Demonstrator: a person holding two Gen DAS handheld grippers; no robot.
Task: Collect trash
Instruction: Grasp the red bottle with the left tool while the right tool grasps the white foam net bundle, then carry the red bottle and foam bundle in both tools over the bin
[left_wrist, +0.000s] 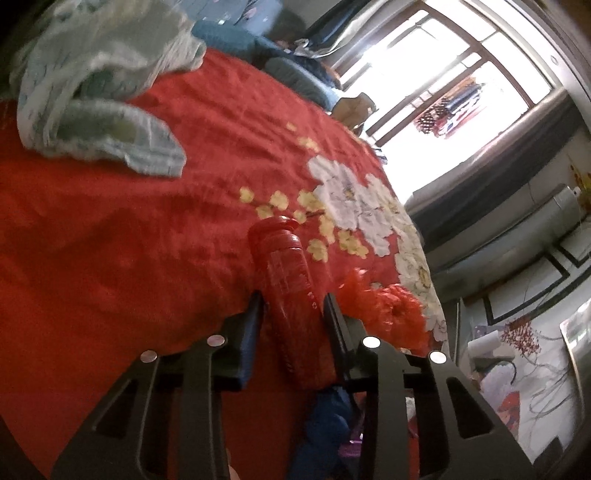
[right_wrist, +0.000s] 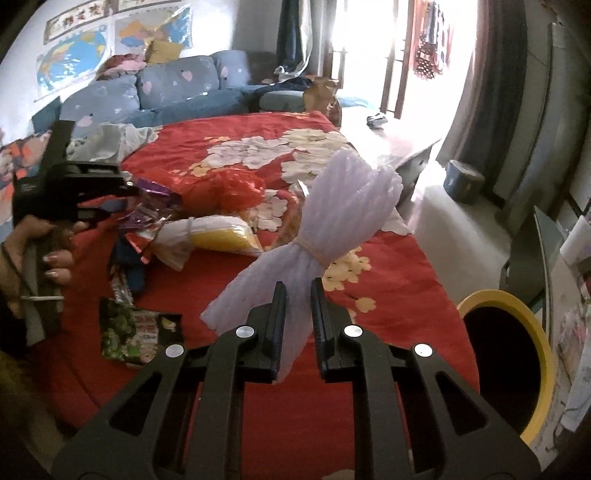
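In the left wrist view, the left gripper (left_wrist: 293, 306) has its jaws narrowed around a red bottle (left_wrist: 286, 291) on the red blanket (left_wrist: 129, 240); its long axis runs along the fingers, cap pointing away.

In the right wrist view, the right gripper (right_wrist: 298, 295) clamps nearly shut on a white foam bundle (right_wrist: 332, 221), lifted, angling up and right. The yellow-rimmed bin (right_wrist: 532, 325) gapes just right, nearest this hand.
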